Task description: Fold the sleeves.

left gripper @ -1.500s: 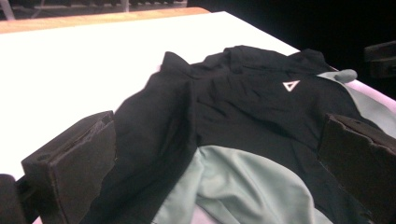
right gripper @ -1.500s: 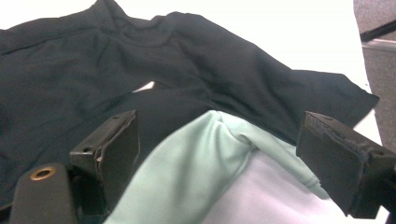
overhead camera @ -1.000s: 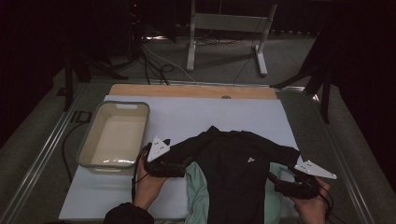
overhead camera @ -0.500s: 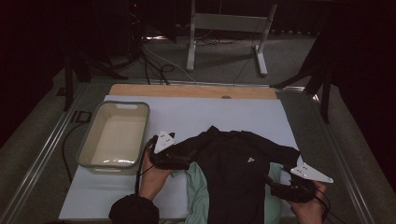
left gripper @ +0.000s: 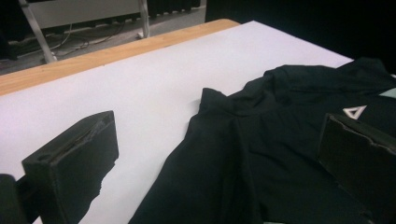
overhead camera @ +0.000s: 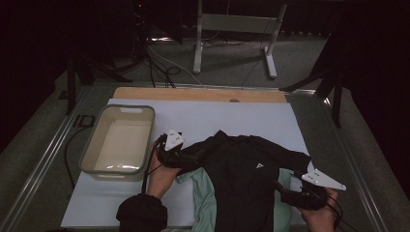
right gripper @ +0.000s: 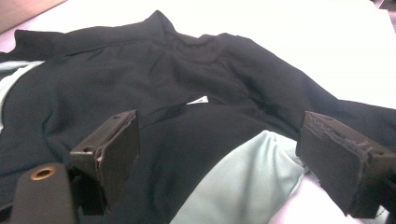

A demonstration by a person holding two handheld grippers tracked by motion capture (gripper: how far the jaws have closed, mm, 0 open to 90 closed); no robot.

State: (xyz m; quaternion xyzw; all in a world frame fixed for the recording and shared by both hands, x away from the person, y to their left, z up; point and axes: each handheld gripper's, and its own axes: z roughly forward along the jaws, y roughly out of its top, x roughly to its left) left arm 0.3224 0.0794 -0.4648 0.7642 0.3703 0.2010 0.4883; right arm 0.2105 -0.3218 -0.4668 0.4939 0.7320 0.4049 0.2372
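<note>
Since the earlier frame, left gripper (overhead camera: 186, 157) has advanced up onto the black shirt's (overhead camera: 251, 183) left sleeve. Shirt lies mid-table, collar away from the person, over a pale green garment (overhead camera: 205, 198). Both grippers, right gripper (overhead camera: 285, 193) included, stand jaws apart, straddling opposite sleeves.

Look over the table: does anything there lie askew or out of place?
Yes. The black top lies spread crookedly over a pale green garment, which pokes out along both sides. The bin beside them holds nothing.
</note>
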